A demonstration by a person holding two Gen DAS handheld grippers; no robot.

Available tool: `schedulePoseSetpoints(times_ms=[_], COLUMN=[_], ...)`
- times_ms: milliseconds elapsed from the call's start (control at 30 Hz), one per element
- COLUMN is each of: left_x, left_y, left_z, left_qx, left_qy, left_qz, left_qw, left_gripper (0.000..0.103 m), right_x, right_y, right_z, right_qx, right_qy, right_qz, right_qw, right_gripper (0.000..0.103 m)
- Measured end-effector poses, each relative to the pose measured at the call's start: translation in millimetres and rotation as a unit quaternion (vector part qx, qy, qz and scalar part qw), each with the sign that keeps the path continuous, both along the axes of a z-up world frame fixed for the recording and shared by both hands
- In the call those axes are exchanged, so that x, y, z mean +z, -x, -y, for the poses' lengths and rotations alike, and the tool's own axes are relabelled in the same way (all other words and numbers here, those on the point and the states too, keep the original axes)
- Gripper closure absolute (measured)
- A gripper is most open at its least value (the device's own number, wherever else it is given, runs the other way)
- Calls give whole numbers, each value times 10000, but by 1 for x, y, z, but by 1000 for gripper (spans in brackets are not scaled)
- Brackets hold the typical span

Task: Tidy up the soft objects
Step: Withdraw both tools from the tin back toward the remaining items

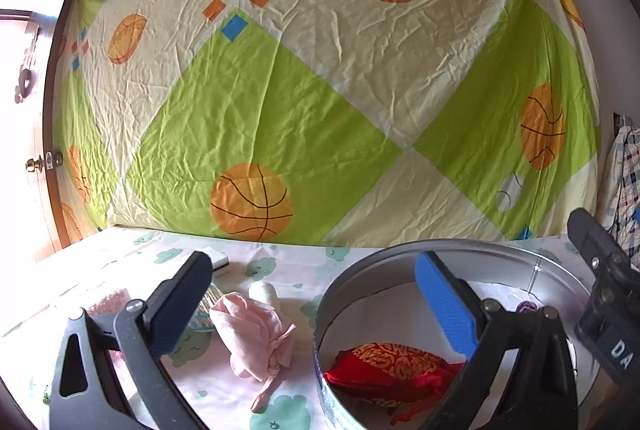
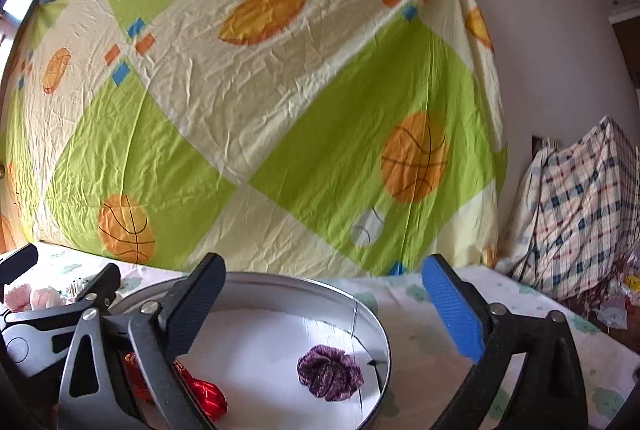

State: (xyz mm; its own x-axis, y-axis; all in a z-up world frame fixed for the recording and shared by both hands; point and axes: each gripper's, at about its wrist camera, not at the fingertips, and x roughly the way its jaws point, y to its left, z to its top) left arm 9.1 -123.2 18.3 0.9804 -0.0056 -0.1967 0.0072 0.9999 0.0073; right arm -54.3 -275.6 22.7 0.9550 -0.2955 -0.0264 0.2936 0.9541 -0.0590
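The round metal tin (image 2: 372,314) is set on the table as the collecting vessel; a red pouch (image 1: 384,362) and purple scrunchie (image 2: 330,372) are lodged inside. Left gripper (image 1: 316,304) and right gripper (image 2: 326,310) are held wide apart, empty. A pink cloth bag (image 1: 252,330) remains outside, judged next.

surface: cloud-print sheet (image 1: 280,266) | on it: round tin (image 1: 360,270), pink pouch (image 1: 256,334)
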Motion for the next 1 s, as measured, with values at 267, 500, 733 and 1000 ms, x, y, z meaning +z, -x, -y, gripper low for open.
schedulePoseSetpoints(times_ms=[267, 500, 733, 1000], left_x=[0, -4, -8, -8], left_y=[2, 1, 1, 10], left_z=[-8, -16, -38, -57], left_qx=[62, 103, 209, 191], left_qy=[154, 114, 303, 291], left_qz=[-32, -194, -404, -364], left_qw=[9999, 9997, 9985, 9987], left_gripper=[0, 0, 0, 0], right_x=[6, 2, 1, 2], right_y=[6, -1, 7, 27], right_z=[-9, -2, 0, 4], right_qx=[123, 334, 282, -32], right_qy=[102, -303, -432, -709], right_qz=[120, -168, -26, 258], right_qw=[9998, 9988, 9987, 9971], right_gripper=[0, 1, 1, 1])
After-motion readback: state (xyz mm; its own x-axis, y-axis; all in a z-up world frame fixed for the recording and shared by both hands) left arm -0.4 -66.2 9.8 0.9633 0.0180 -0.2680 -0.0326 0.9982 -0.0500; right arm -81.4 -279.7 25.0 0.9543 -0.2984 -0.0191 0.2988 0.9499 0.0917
